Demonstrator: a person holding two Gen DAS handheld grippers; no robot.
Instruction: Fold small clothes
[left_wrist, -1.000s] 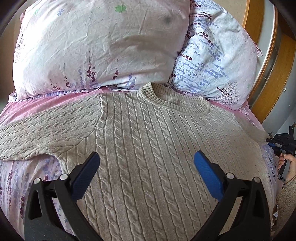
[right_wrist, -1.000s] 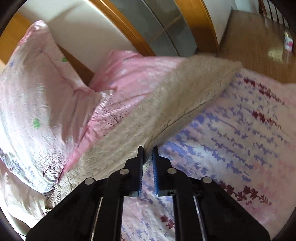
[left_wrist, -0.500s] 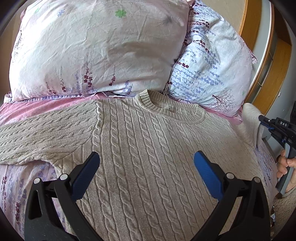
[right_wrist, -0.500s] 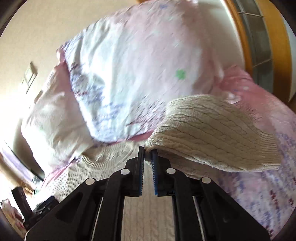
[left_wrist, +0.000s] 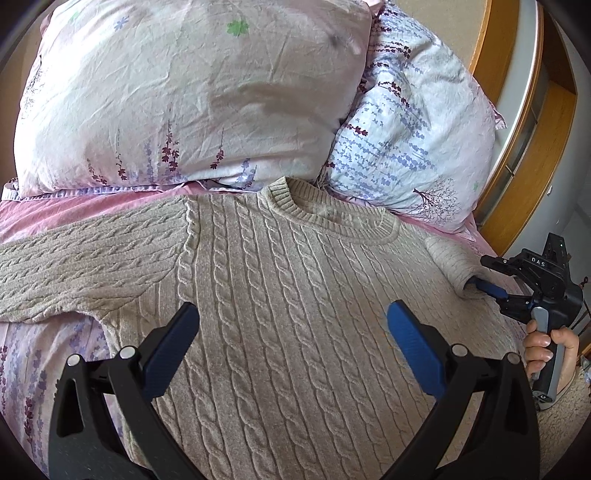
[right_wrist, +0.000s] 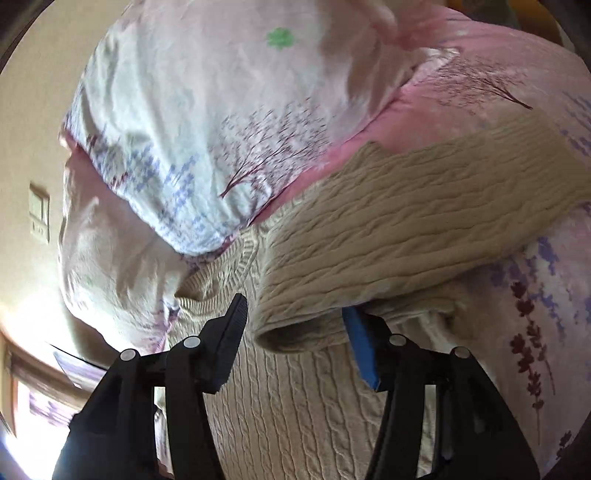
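Two pairs of jaws stand spread over one beige cable-knit sweater (left_wrist: 280, 302) that lies face up on the bed. On the right gripper (right_wrist: 295, 332) the jaws are opening: the rolled cuff end of the sweater's right sleeve (right_wrist: 388, 240) sits in the gap between them, its open mouth facing the camera, close to the blue pad (right_wrist: 364, 350) on one side and apart from the dark finger on the other, so neither side presses on it. That sleeve is folded inward, draped across the shoulder area and resting on the chest of the sweater. In the left wrist view the same gripper (left_wrist: 491, 286) shows at the right edge, a blue tip at the sleeve end (left_wrist: 450, 262), with a hand (left_wrist: 546, 347) around its handle. The left gripper (left_wrist: 291, 325) hangs above the lower chest, blue pads wide apart with nothing between them; whether they touch the knit cannot be told. Beyond it the ribbed collar (left_wrist: 332, 218) points toward the head of the bed, and the other sleeve (left_wrist: 85, 258) stretches flat toward the left edge. Two floral pillows (left_wrist: 192, 92) lean behind the collar on the pink flower-printed bedsheet (left_wrist: 33, 354), and a wooden frame (left_wrist: 532, 155) rises at the far right.
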